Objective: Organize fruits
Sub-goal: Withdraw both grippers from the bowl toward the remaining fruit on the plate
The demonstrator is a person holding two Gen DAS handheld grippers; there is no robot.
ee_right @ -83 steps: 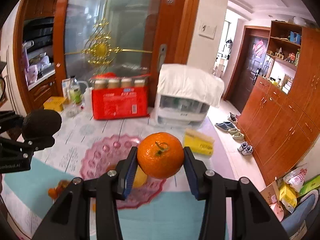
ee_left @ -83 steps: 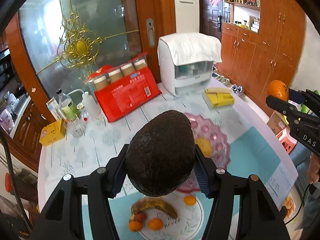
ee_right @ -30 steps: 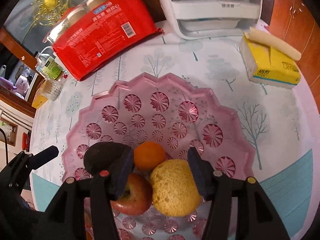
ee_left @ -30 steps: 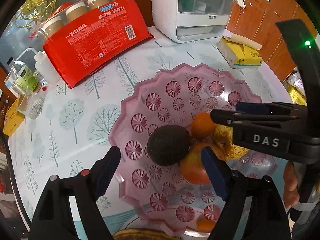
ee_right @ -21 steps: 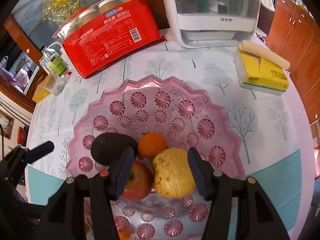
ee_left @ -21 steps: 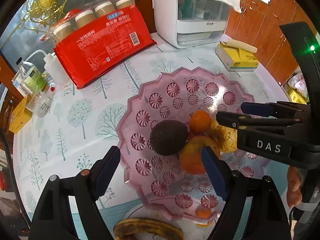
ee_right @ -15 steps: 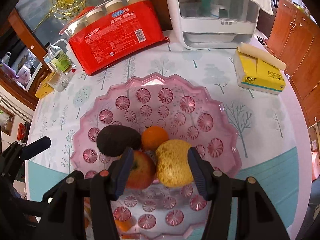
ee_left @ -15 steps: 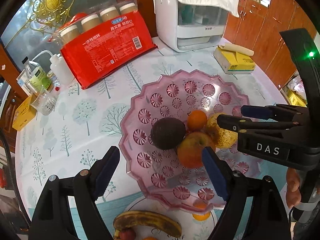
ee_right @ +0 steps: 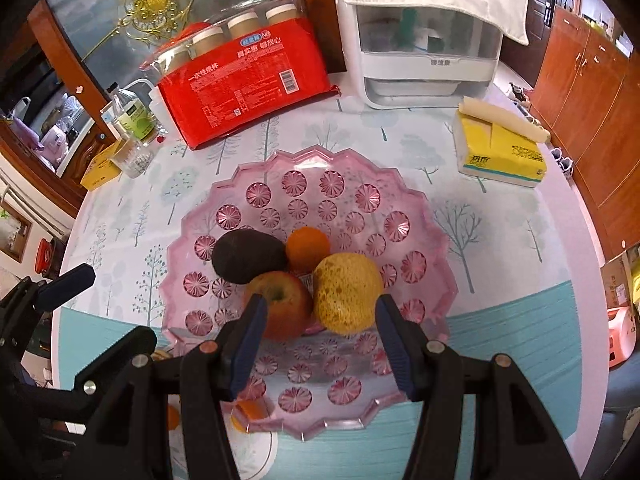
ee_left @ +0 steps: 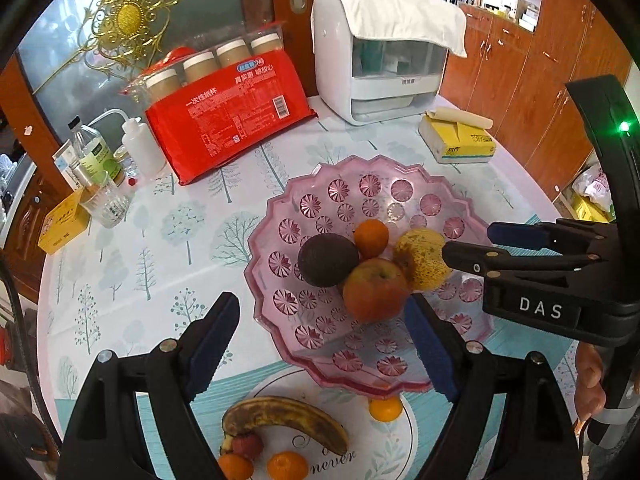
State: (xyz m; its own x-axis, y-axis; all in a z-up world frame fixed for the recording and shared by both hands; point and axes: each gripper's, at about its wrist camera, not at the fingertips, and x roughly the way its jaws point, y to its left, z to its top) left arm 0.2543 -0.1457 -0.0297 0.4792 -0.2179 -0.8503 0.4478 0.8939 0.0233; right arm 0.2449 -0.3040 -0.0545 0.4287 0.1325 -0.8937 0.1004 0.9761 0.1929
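Avocado [ee_right: 249,255] lies in pink bowl [ee_right: 420,216] (long axis left-right), touching orange [ee_right: 308,249].

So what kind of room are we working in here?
Most likely a home dining area: a table with a tree-print cloth, wooden cabinets, and a pink fruit bowl among household clutter.

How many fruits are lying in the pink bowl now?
4: an avocado at the left, an orange behind, an apple in front, and a yellow pear at the right, all clustered in the bowl. Smaller ones may hide beneath.
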